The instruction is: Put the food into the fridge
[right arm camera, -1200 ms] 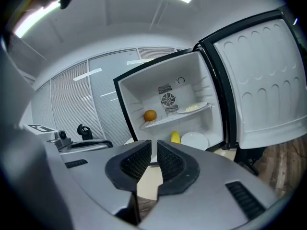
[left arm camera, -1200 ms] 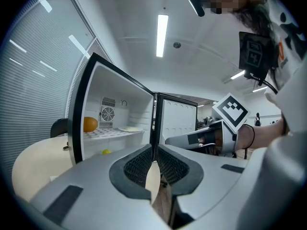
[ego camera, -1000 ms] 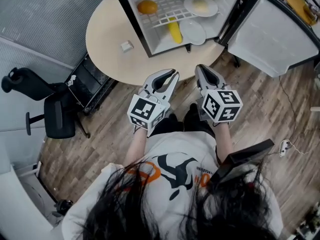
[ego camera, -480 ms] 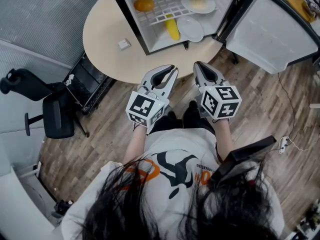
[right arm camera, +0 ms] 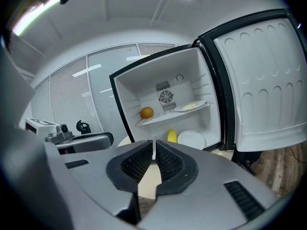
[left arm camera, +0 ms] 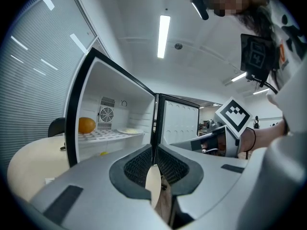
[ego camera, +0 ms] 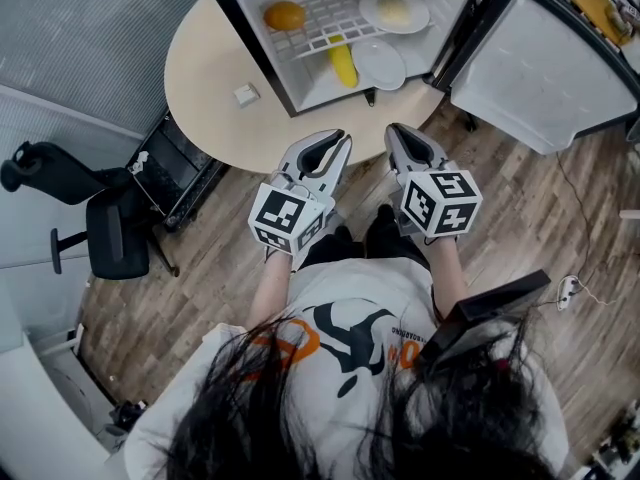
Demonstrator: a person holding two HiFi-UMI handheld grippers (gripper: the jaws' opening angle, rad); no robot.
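Note:
A small fridge [ego camera: 310, 86] stands open on the round table [ego camera: 215, 78]. On its wire shelf lie an orange [ego camera: 285, 15] and a plate of pale food [ego camera: 394, 10]. Below them sit a yellow piece of food [ego camera: 343, 65] and an empty white plate [ego camera: 381, 64]. My left gripper [ego camera: 337, 141] and right gripper [ego camera: 396, 133] hover side by side in front of the table's near edge. Both are shut with nothing in them. The right gripper view faces the orange [right arm camera: 147, 112] and the yellow food [right arm camera: 171, 136].
The fridge door [ego camera: 540, 63] hangs open to the right. A small white box [ego camera: 245, 94] lies on the table left of the fridge. A black office chair [ego camera: 90, 218] and a dark rack [ego camera: 180, 168] stand at the left on the wooden floor.
Both grippers have drifted slightly up in the head view, and the fridge has slid a little left and up. Their jaws have stayed shut.

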